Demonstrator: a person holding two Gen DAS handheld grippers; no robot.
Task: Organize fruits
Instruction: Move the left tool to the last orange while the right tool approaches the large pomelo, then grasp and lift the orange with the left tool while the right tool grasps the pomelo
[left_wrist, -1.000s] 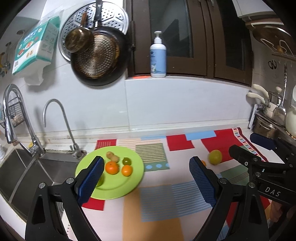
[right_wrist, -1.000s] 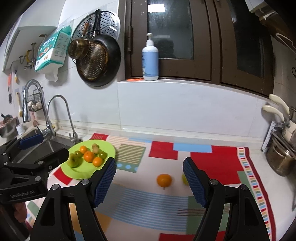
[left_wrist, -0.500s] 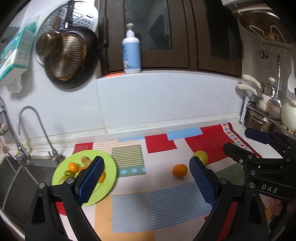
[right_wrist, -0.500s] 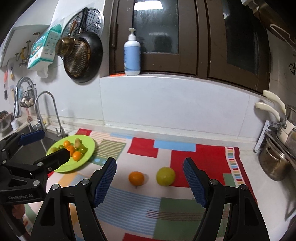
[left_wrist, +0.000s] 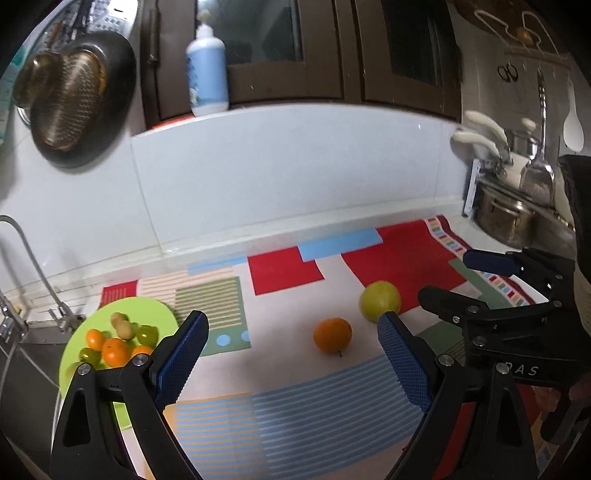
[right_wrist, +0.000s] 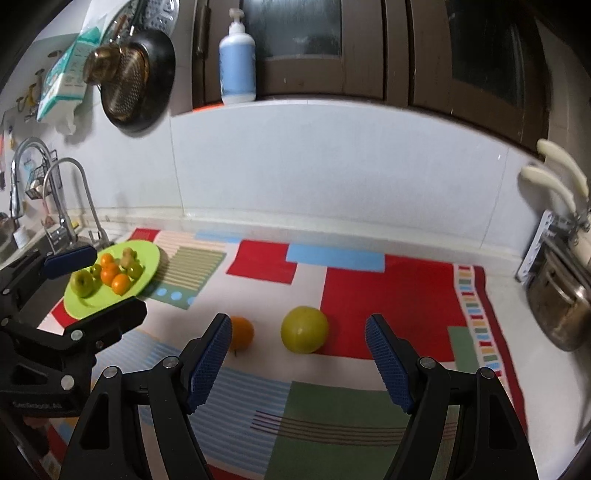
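Observation:
An orange (left_wrist: 332, 335) and a yellow-green apple (left_wrist: 380, 302) lie loose on the patchwork mat; both also show in the right wrist view, the orange (right_wrist: 242, 333) and the apple (right_wrist: 304, 329). A green plate (left_wrist: 147, 310) at the left holds several small fruits; it also shows in the right wrist view (right_wrist: 149, 260). My left gripper (left_wrist: 291, 365) is open and empty, with the orange ahead between its fingers. My right gripper (right_wrist: 297, 360) is open and empty, with the apple just ahead between its fingers.
A sink with taps (right_wrist: 70, 199) lies left of the plate. A steel pot (right_wrist: 557, 306) stands at the right end of the counter. A soap bottle (right_wrist: 237, 62) stands on the ledge above. Pans (right_wrist: 136, 81) hang on the wall.
Both grippers have swung right, away from the plate, toward the loose orange and apple, which now look nearer. Both stay open and empty.

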